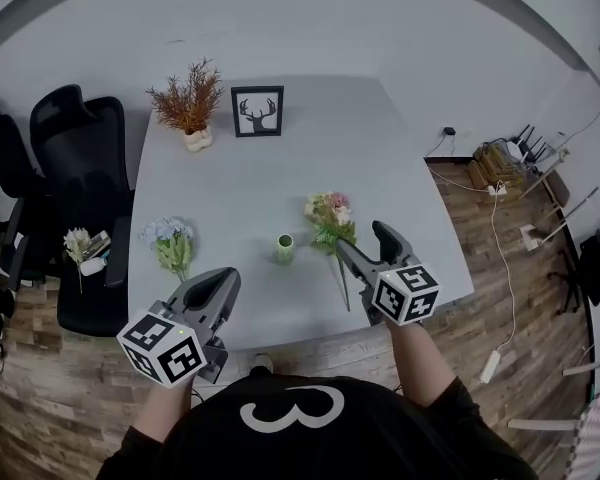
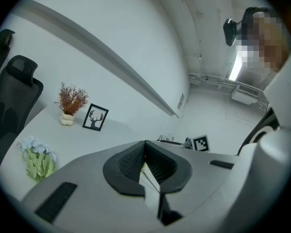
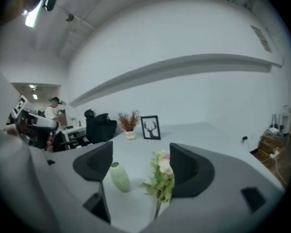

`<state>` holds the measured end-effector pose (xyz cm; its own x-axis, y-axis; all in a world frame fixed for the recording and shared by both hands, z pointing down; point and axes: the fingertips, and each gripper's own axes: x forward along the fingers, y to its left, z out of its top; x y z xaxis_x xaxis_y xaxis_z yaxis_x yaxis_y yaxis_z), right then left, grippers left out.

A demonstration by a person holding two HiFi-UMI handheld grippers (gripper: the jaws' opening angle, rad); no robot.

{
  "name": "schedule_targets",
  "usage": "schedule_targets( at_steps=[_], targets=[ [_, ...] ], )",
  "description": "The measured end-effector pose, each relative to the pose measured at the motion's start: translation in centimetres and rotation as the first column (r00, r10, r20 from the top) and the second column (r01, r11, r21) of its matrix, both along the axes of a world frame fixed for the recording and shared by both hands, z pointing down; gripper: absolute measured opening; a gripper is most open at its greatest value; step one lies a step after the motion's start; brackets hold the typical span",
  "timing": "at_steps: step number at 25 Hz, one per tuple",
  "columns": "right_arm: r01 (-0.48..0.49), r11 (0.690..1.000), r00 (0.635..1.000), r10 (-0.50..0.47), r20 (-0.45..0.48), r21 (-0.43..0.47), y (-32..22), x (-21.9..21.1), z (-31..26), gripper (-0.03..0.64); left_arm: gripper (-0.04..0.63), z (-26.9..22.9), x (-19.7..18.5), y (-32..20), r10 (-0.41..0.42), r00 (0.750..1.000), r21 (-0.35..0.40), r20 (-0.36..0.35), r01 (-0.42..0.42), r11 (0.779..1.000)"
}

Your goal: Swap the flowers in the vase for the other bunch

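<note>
A small green vase [image 1: 284, 248] stands empty near the table's front, also seen in the right gripper view [image 3: 119, 177]. A pink and white bunch [image 1: 330, 216] lies on the table just right of it, stem toward me. My right gripper [image 1: 362, 240] hovers over that stem with jaws wide apart; in its own view the pink and white bunch [image 3: 161, 176] shows beyond the open right gripper [image 3: 140, 154], untouched. A pale blue bunch [image 1: 170, 240] lies at the left, and the left gripper view also shows this blue bunch [image 2: 36, 157]. My left gripper [image 1: 228, 278] is raised near the front edge; the left gripper [image 2: 144, 144] is shut and empty.
A dried reddish plant in a white pot [image 1: 190, 106] and a framed deer picture [image 1: 257, 110] stand at the table's [image 1: 240, 178] far end. Black office chairs [image 1: 80, 168] line the left side. Cables and equipment [image 1: 495, 163] lie on the wooden floor at the right.
</note>
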<state>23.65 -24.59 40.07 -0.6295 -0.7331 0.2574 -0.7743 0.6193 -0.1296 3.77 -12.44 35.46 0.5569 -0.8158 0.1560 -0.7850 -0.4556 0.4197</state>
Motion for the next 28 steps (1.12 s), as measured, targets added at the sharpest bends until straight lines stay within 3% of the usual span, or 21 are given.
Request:
schedule_targets(
  at_steps=[2,7,10,12,16,22,28],
  targets=[
    [0.091,0.994,0.993,-0.096,0.063,0.066,3.2,-0.9,-3.0,0.328,0.011,-1.2,1.6,1.4,0.007,1.0,0.025,0.001,-0.007,1.0],
    [0.248,0.953,0.932,-0.283,0.225,0.172,10.7,-1.1,-8.8,0.016,0.011,-3.5,5.5,4.8,0.037,0.999,0.061,-0.008,-0.037,0.997],
    [0.377,0.911,0.855,-0.412,0.315,0.167,15.1,-1.0,-10.2,0.008,0.011,-4.0,7.8,7.1,0.061,0.998,0.069,-0.019,-0.059,0.996],
    [0.441,0.884,0.835,-0.467,0.292,0.154,17.4,-1.2,-9.9,0.008,0.011,-4.1,9.0,8.3,0.075,0.996,0.065,-0.048,-0.072,0.995],
    [0.492,0.864,0.843,-0.503,0.19,0.108,20.5,-1.1,-7.7,0.008,0.011,-4.3,11.2,9.9,0.102,0.994,0.07,-0.044,-0.098,0.993],
    [0.485,0.873,0.85,-0.485,0.206,0.058,21.6,0.5,-6.3,0.008,0.011,-4.2,13.7,11.3,0.132,0.991,0.083,-0.003,-0.131,0.988],
    [0.483,0.874,0.85,-0.483,0.212,0.056,22.0,1.1,-6.3,0.008,0.011,-4.0,14.5,11.7,0.144,0.99,0.077,-0.007,-0.143,0.987]
  ],
)
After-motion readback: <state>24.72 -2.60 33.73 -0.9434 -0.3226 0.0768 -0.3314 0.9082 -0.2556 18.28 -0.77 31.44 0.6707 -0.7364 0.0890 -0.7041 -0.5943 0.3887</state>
